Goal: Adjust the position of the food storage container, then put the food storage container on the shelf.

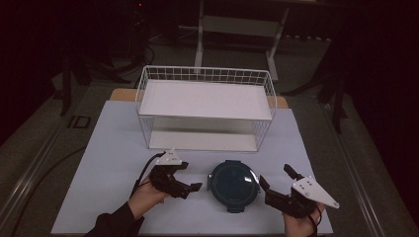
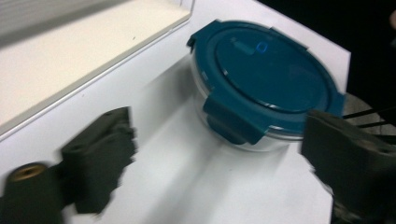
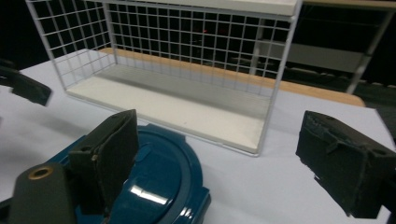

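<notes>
- Teal-lidded round container near centre of white table, just near of white wire shelf rack; clear body under lid with clip tabs, seen in left gripper view.
- Left gripper just left of container, jaws spread wide, nothing between; tips aimed right at container, not touching.
- Left gripper view: both black jaws blurred, container ahead and between their lines, still apart from pads.
- Right gripper just right of container, jaws apart too, nothing clamped; left jaw hanging over lid edge in right gripper view, contact not clear.
- Step judged: approach, both tools flanking container, no grasp yet.
- Next move likely: close in from one or both sides, squeeze at rim or clip tabs, lift level, then probably up to rack shelf.
- Needs care: round smooth wall, pads may slip; keep lid flat.
- Rack: two levels, upper and lower boards both bare.
- Count: one container, one lid, one rack, two grippers, two hands, one table.
- Far background dark, stand legs behind rack, no detail readable.
</notes>
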`<state>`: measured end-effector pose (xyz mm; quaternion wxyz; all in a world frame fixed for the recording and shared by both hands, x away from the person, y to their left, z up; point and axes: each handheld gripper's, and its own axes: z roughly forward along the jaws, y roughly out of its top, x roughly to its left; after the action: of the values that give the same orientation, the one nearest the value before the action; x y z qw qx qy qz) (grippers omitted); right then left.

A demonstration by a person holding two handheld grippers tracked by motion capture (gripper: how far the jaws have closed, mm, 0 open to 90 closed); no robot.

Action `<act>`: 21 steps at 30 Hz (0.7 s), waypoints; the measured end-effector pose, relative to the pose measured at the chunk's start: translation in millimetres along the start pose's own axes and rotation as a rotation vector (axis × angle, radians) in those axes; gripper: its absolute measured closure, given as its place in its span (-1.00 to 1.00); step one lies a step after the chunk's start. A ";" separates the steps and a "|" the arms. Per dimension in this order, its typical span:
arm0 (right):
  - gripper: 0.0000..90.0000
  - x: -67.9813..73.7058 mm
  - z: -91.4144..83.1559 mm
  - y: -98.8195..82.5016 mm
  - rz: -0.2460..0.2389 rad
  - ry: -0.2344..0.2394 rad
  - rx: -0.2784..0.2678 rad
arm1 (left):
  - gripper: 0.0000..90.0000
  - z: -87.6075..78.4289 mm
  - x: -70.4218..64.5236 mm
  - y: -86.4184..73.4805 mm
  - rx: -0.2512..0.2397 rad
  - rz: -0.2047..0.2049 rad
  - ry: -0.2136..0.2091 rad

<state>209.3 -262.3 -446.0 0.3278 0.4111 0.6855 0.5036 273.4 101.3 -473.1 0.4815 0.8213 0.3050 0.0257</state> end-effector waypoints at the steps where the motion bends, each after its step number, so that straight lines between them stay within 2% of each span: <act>1: -0.72 -0.4 0.5 0.5 -0.001 0.005 0.002 | -0.97 -1.5 -0.8 1.2 0.003 -0.005 -0.005; 4: -0.71 -1.6 1.7 1.3 -0.003 0.020 0.014 | -0.97 -4.3 -3.2 4.1 -0.003 -0.004 -0.012; 5: -0.70 -2.6 2.5 1.8 -0.003 0.039 0.024 | -0.97 -6.7 -6.0 8.6 -0.017 -0.005 -0.005; 6: -0.64 -3.3 3.5 2.9 -0.001 0.070 0.046 | -0.97 -7.3 -6.7 10.9 -0.019 -0.006 -0.014; 7: -0.63 -3.1 3.1 3.4 -0.010 0.082 0.047 | -0.97 -7.4 -7.4 13.4 -0.019 -0.008 -0.022; 9: -0.59 -3.1 1.6 4.5 -0.023 0.083 0.057 | -0.97 -6.2 -9.5 18.0 -0.027 -0.025 -0.045; 11: -0.59 -4.4 0.4 6.0 -0.024 0.093 0.061 | -0.97 -2.9 -11.3 21.8 -0.027 -0.038 -0.042; 13: -0.60 -5.6 -1.5 7.6 -0.030 0.090 0.048 | -0.97 2.6 -10.0 24.4 -0.017 -0.079 -0.054; 15: -0.63 -6.7 -4.2 8.6 -0.060 0.060 0.017 | -0.97 8.5 -7.8 25.5 -0.002 -0.116 -0.066; 17: -0.65 -9.5 -5.5 9.8 -0.051 0.084 0.005 | -0.94 13.6 -5.3 25.1 0.005 -0.129 -0.067; 20: -0.71 -12.7 -5.4 9.0 -0.044 0.097 0.000 | -0.92 21.7 -0.4 23.3 0.034 -0.177 -0.068; 21: -0.72 -13.3 -5.3 8.3 -0.037 0.088 0.004 | -0.92 24.0 1.5 22.3 0.041 -0.196 -0.070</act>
<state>212.6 -275.1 -436.1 0.3058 0.3766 0.7078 0.5134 293.4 75.7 -468.3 0.4749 0.7977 0.3673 -0.0562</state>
